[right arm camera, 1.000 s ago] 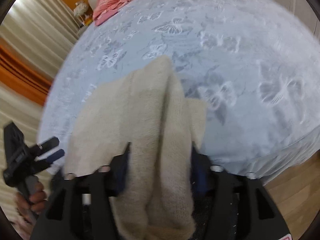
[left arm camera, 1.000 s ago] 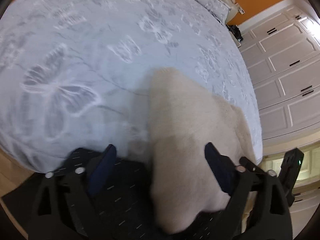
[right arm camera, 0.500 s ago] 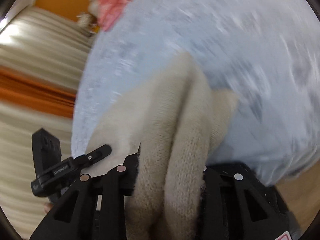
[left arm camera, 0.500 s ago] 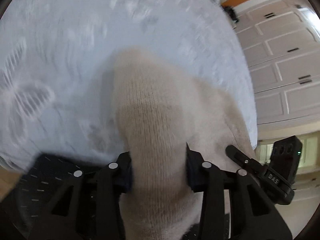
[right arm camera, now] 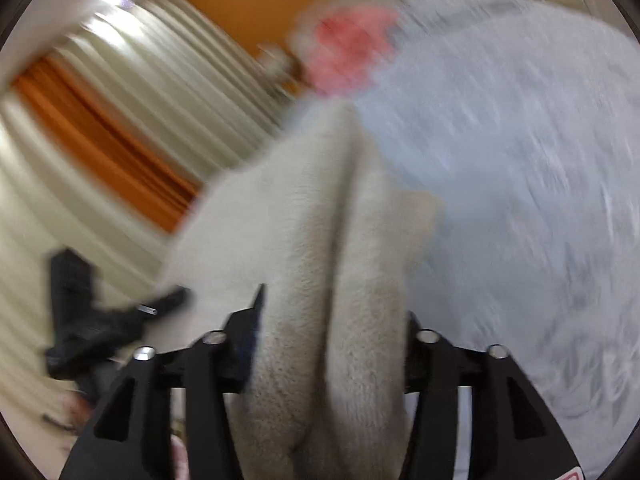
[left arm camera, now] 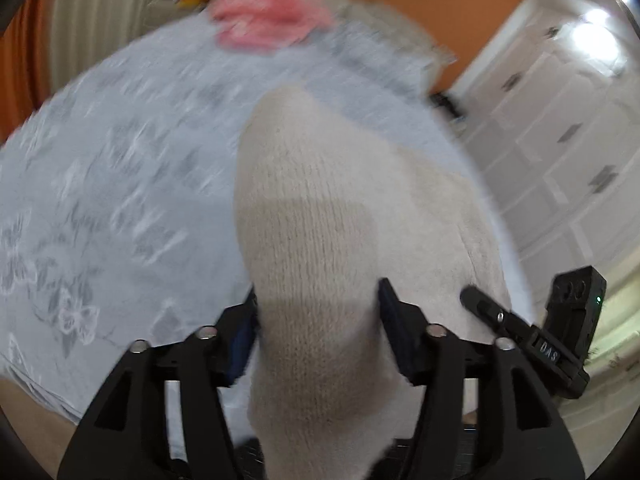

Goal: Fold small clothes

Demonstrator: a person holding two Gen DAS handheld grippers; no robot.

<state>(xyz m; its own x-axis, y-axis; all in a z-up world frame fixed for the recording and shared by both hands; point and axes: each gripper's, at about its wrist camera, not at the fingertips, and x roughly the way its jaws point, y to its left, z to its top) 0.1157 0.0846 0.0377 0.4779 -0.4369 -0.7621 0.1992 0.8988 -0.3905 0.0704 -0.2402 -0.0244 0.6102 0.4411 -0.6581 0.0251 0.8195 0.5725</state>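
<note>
A cream knitted garment [left arm camera: 316,216] hangs between both grippers above the pale blue bed [left arm camera: 120,168]. My left gripper [left arm camera: 318,312] is shut on one bunched end of it. My right gripper [right arm camera: 332,320] is shut on the other end, where the cloth [right arm camera: 304,216] folds into two thick ridges. The right gripper [left arm camera: 560,340] shows at the right of the left wrist view, and the left gripper [right arm camera: 92,320] shows at the left of the right wrist view. The garment's lower part is hidden behind the fingers.
A pink garment [left arm camera: 268,28] lies at the far end of the bed, also blurred in the right wrist view [right arm camera: 352,52]. White wardrobe doors [left arm camera: 560,128] stand to the right. Cream and orange curtains [right arm camera: 100,132] hang on the left.
My left gripper closed on the garment's end. Both grippers then lifted and tilted up with the cloth, so the far bed end, curtains and wall came into view.
</note>
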